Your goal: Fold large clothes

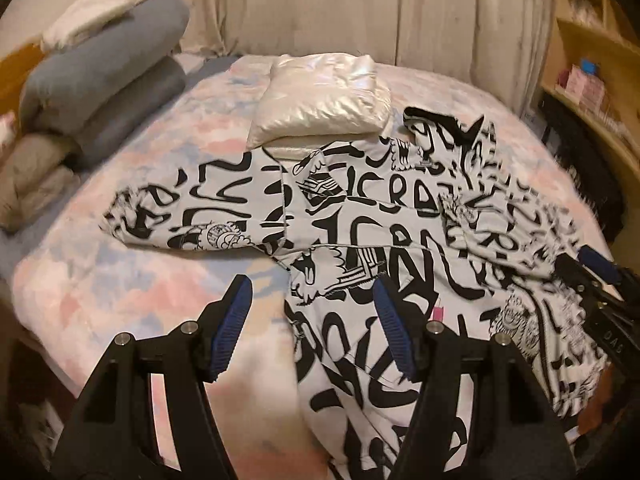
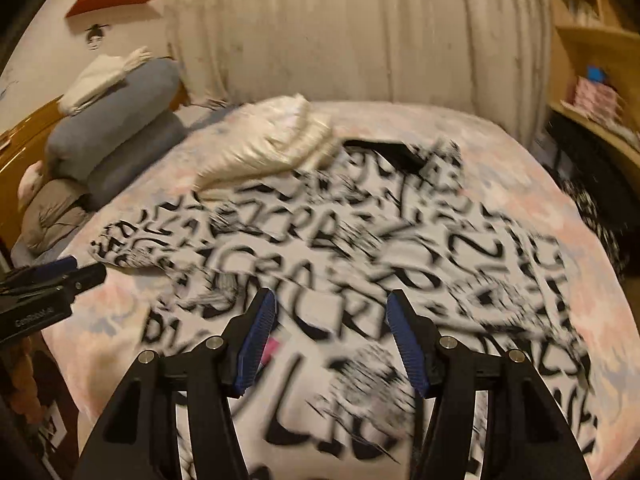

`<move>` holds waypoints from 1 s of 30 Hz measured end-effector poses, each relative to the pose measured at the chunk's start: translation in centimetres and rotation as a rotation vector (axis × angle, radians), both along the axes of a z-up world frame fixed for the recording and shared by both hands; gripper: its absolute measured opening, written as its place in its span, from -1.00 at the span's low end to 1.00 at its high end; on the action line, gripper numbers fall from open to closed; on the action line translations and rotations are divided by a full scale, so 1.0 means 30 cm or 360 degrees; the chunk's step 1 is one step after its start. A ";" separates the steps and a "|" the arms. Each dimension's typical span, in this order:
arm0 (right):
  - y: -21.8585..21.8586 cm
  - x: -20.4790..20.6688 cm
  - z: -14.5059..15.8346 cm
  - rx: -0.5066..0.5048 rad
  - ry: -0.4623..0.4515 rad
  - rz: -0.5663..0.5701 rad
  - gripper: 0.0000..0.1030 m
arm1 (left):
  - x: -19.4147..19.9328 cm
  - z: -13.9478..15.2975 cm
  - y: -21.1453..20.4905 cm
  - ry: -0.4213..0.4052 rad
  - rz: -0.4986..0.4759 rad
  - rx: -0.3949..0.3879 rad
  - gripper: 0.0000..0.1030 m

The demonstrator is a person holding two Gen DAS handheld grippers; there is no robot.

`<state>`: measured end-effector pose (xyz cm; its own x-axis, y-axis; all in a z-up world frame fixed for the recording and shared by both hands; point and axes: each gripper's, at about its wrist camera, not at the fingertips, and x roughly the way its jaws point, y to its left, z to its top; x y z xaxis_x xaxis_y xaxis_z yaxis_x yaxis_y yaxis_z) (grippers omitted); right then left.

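Observation:
A large white garment with black graffiti print point(image 1: 360, 216) lies spread on the bed, its left sleeve point(image 1: 180, 216) stretched out to the left. It also shows, blurred, in the right wrist view point(image 2: 360, 256). My left gripper point(image 1: 312, 292) is open and empty, above the garment's left edge below the sleeve. My right gripper point(image 2: 330, 310) is open and empty above the garment's middle; it shows at the right in the left wrist view point(image 1: 592, 264). A small pink tag point(image 1: 439, 314) sits on the garment.
A folded shiny white garment point(image 1: 324, 100) lies at the far side of the bed, touching the printed garment. Blue and grey pillows point(image 1: 100, 80) are stacked at the left. The pink and blue bedspread point(image 1: 120, 288) covers the bed. Curtains hang behind, wooden shelves point(image 1: 600, 60) stand at the right.

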<state>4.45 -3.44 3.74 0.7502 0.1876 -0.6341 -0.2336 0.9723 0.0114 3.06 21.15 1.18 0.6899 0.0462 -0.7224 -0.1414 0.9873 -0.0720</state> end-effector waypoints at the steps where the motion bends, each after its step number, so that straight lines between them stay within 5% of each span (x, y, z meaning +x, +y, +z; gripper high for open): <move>1: 0.053 0.008 0.014 -0.0003 -0.0023 0.0031 0.15 | 0.003 -0.009 0.053 0.0001 -0.0011 -0.0066 0.18; 8: 0.339 0.108 0.038 0.0016 -0.0039 0.0182 0.15 | 0.063 -0.105 0.332 0.0021 0.0084 -0.0260 0.19; 12: 0.493 0.193 0.007 0.0016 -0.0031 0.0243 0.15 | 0.129 -0.203 0.536 0.0022 0.0191 -0.0471 0.19; 25: 0.885 0.561 -0.261 0.0010 0.0186 0.0403 0.15 | 0.320 -0.570 1.018 0.0143 0.0582 -0.0855 0.19; 30: 0.981 0.636 -0.348 0.0010 0.0272 0.0446 0.15 | 0.354 -0.604 1.119 0.0074 0.0666 -0.0933 0.18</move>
<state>23.52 26.00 -6.71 0.5516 0.3762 -0.7445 -0.4863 0.8702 0.0795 13.69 54.74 -16.95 0.6672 -0.1044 -0.7375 -0.5152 0.6503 -0.5582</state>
